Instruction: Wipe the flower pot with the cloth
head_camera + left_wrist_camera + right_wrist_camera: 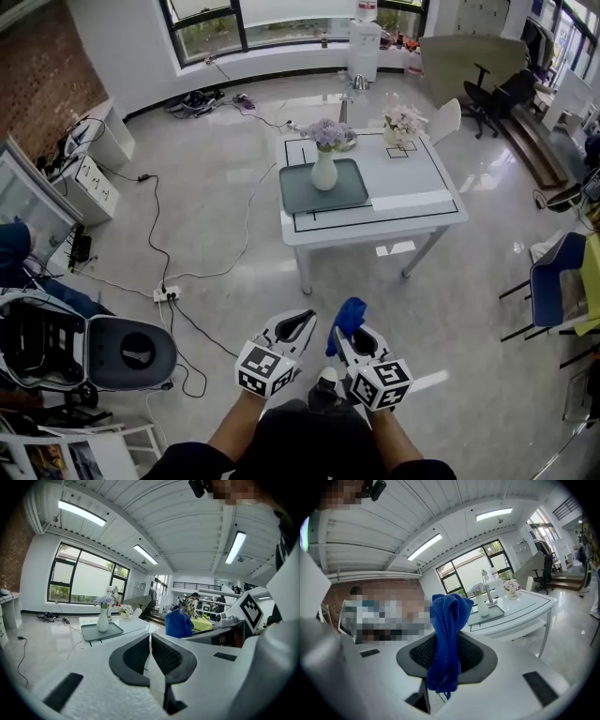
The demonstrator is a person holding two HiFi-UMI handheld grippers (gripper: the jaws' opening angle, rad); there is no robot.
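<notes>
A white flower pot [324,172] with purple flowers stands on a grey tray [349,194] on the white table [412,214], well ahead of both grippers. In the foreground my right gripper [343,330] is shut on a blue cloth [349,317], which sticks up from its jaws. The right gripper view shows the cloth [447,634] bunched between the jaws, with the pot [482,605] far behind it. My left gripper [302,324] is beside the right one, shut and holding nothing. In the left gripper view its jaws meet, and the pot [103,620] and the cloth [178,623] appear beyond them.
A second pot with pale flowers [403,122] stands at the table's far right. On the floor, cables and a power strip [167,294] run to the left, near a grey office chair [131,352]. A blue chair [558,281] stands at the right.
</notes>
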